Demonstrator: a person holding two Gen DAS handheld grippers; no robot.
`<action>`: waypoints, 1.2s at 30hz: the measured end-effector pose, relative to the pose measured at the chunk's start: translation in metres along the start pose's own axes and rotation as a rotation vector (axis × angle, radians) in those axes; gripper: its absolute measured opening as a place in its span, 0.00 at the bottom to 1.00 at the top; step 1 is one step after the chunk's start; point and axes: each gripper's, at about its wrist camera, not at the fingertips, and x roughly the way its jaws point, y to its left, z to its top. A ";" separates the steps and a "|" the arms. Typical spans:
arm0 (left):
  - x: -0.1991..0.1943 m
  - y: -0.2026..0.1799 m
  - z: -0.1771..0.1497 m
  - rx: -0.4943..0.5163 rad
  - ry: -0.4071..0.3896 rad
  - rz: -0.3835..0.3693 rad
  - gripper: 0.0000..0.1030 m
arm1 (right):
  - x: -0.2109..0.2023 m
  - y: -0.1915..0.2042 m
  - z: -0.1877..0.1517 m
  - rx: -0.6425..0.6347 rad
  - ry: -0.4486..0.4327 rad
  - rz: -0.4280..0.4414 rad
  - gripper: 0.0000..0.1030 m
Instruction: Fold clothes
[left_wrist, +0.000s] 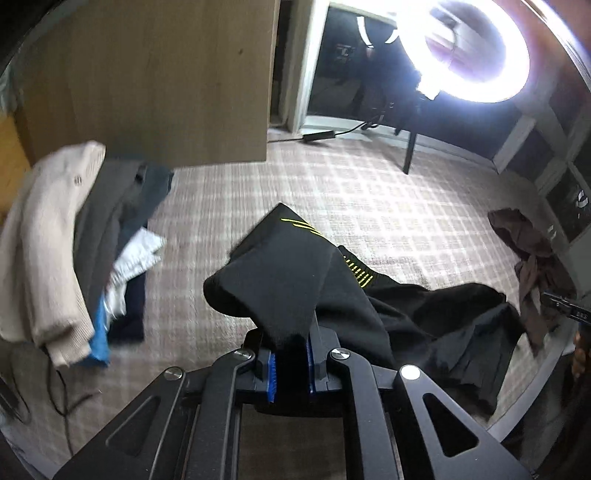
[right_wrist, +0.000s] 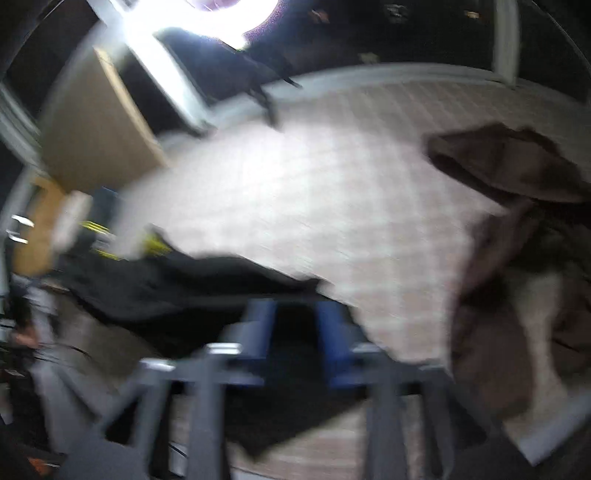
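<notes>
While both views face a checked carpet (left_wrist: 369, 206), notes run as follows.
Left tongs (left_wrist: 291, 360): clenched on a fold of the black garment (left_wrist: 291, 280); cloth rises from between the blue pads (left_wrist: 272, 373) and drapes forward and to the right.
Black garment: yellow stripe marks near its far corner; the rest trails right across the carpet, partly lifted at the tongs' end.
Right tongs (right_wrist: 295, 332): heavy blur; dark cloth sits between the blue fingers (right_wrist: 264, 325), looks gripped on the black garment (right_wrist: 177, 284), which stretches away to the left.
Garment vs tongs: spans between the two, one end in each.
Left pile: cream sweater (left_wrist: 40, 254), grey, blue and white items stacked beside it, at the foot of a wooden cabinet (left_wrist: 147, 81).
Brown garment (right_wrist: 513, 236): crumpled on the carpet to the right, apart from the black one.
Ring light (left_wrist: 476, 48): lit, far side of room, on a stand.
</notes>
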 end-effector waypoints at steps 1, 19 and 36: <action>0.000 0.000 -0.004 0.008 0.009 0.008 0.10 | 0.006 -0.004 -0.006 -0.016 0.002 -0.021 0.62; -0.015 0.032 -0.052 -0.088 0.066 -0.037 0.09 | 0.001 0.019 -0.036 -0.161 0.042 0.241 0.01; -0.155 0.008 0.117 0.075 -0.366 0.046 0.04 | -0.220 0.039 0.134 -0.101 -0.528 0.286 0.01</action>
